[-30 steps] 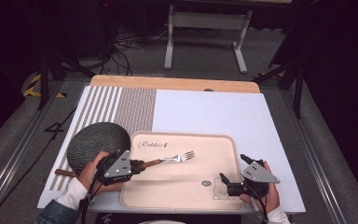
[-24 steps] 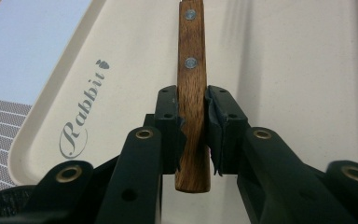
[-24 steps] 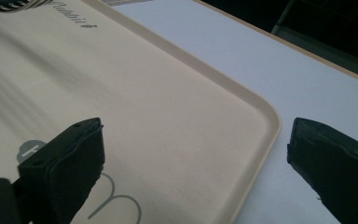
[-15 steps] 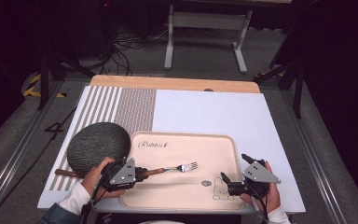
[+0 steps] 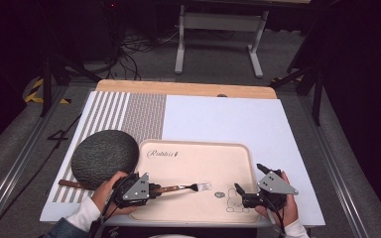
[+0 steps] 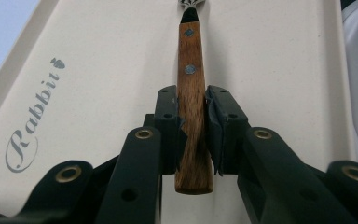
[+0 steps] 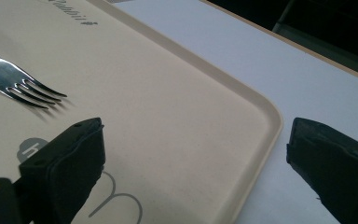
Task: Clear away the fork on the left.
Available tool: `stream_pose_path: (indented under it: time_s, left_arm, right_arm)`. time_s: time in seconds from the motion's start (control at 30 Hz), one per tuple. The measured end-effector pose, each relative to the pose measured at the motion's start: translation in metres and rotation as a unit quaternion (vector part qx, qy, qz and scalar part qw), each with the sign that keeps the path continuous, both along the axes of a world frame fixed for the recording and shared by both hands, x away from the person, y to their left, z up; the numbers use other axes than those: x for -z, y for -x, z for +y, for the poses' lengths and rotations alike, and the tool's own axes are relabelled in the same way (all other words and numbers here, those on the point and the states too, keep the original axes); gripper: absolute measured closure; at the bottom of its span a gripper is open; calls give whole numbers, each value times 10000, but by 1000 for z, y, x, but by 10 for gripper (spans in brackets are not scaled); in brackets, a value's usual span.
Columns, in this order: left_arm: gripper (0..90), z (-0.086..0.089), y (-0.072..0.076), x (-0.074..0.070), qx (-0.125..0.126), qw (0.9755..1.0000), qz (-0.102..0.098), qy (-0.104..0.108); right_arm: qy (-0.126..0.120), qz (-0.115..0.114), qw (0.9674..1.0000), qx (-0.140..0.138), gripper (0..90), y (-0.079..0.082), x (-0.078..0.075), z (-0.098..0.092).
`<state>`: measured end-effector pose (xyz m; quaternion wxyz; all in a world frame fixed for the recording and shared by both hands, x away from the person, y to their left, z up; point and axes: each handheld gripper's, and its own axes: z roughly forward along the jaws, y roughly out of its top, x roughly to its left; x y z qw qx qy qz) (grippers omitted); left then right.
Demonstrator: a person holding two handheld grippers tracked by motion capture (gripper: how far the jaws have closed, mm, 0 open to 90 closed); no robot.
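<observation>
High view, tray: a cream tray [image 5: 198,163] lies at the near middle of the desk [image 5: 228,119], with a dark round mat [image 5: 104,158] touching it at its 9 o'clock side.
High view, left: the left hand-held gripper [image 5: 155,189] sits at the tray's 7 o'clock corner, holding a fork [image 5: 191,187] whose tines point toward 3 o'clock, low over the tray floor.
High view, right: the right hand-held gripper [image 5: 239,194] rests at the tray's 5 o'clock edge, beside a printed rabbit figure [image 5: 230,200]; nothing is between its jaws.
High view, extra: a brown handle [image 5: 72,184] pokes out from under the mat at its 7 o'clock.
Left gripper view: both jaws press the fork's wooden handle [image 6: 190,107] from either side, gripping its rear half; the butt end juts out behind the pads. The tray lettering [image 6: 32,121] lies at 9 o'clock.
Right gripper view: the jaws stand wide apart and empty, straddling the tray's rim [image 7: 261,135]; the fork tines [image 7: 23,86] lie at 10 o'clock, well apart.
Step, judged: the fork seems to be either being laid on the tray or lifted from it; whether it touches the tray I cannot tell.
Next move, judged: if placing, lower until the fork lies flat, then part the jaws evenly so that the handle is not dragged.
</observation>
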<state>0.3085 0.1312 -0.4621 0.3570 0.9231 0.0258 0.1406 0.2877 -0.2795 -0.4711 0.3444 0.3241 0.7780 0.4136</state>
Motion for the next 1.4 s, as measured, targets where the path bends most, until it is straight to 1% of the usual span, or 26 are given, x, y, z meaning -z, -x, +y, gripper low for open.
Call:
stream_pose_path:
  time_s: [0.13,0.17,0.23,0.3,0.33,0.37,0.4,0.47,0.53,0.57,0.6,0.63,0.67,0.7,0.77,0.8,0.83,0.87,0.9,1.0,1.07,1.17,1.3,1.33,1.37,1.4]
  left_arm:
    - [752,2,1,4,20,9995,208,237]
    - [750,5,1,5,109,9989,390,257]
    - [747,6,4,6,162,9985,418,326]
    - [742,7,7,6,182,9983,453,318]
    - [721,8,8,6,158,9981,474,372]
    - [687,9,8,6,129,9973,567,457]
    - [702,11,10,5,174,9969,594,487]
    - [698,11,11,4,205,9970,559,486]
    - [738,15,10,0,196,9963,554,629]
    - [747,16,8,-2,180,9953,606,734]
    - [770,16,8,-2,180,9953,606,734]
    - [812,16,3,-4,144,9937,703,865]
    - [843,16,0,-5,140,9926,761,933]
    - [843,15,-1,-6,140,9929,741,922]
    - [894,9,-5,-7,332,9937,667,838]
    - [899,5,-6,-8,420,9941,631,776]
    - [899,-2,-7,-9,591,9947,566,629]
    - [899,-2,-7,-9,591,9947,566,629]
    - [899,-10,-8,-10,694,9953,483,470]
    - [899,-28,-14,-10,827,9959,292,202]
    - [899,-36,-20,-10,882,9956,280,153]
    - [900,-49,-24,-10,1093,9936,264,142]
    - [900,-62,-22,-8,1286,9914,249,18]
    - [900,-64,-21,-8,1349,9905,260,0]
    - [900,-69,-19,-7,1469,9888,254,-26]
    - [900,-71,-18,-7,1510,9882,258,-24]
  right_arm:
    - [18,17,10000,-27,52,0,0,0]
    - [14,19,10000,-30,51,0,0,0]
    - [7,25,10000,-40,52,0,0,0]
    - [-9,39,10000,-29,52,0,1,0]
    - [-11,44,10000,-27,52,0,1,0]
    - [-3,32,10000,-27,54,0,1,0]
    - [2,5,10000,-20,55,0,0,0]
    - [-19,-18,10000,-8,55,1,-1,0]
    - [-37,-21,10000,21,56,1,-1,-1]
    - [-42,-25,10000,30,58,0,-1,-1]
    - [-42,-25,10000,30,58,0,-1,-1]
    - [-42,-14,10000,14,60,0,-1,-1]
    - [-34,-13,10000,7,60,0,-1,-1]
    - [-34,-13,10000,7,60,0,-1,-1]
    - [-30,-15,10000,0,60,1,-1,-1]
    - [-42,-9,10000,-10,60,1,-1,-1]
    - [-39,-1,10000,-12,60,0,0,-1]
    - [-39,-1,10000,-12,60,0,0,-1]
    - [-33,33,10000,-37,61,0,0,0]
    - [-26,42,10000,-54,61,0,1,0]
    - [-43,51,10000,-52,61,0,1,0]
    - [-31,76,9999,-57,61,-1,2,0]
    - [-43,100,9999,-72,61,-2,3,0]
    - [-43,100,9999,-72,61,-2,3,0]
    - [-50,104,9999,-73,61,-2,3,0]
    - [-44,104,9999,-75,61,-2,3,0]
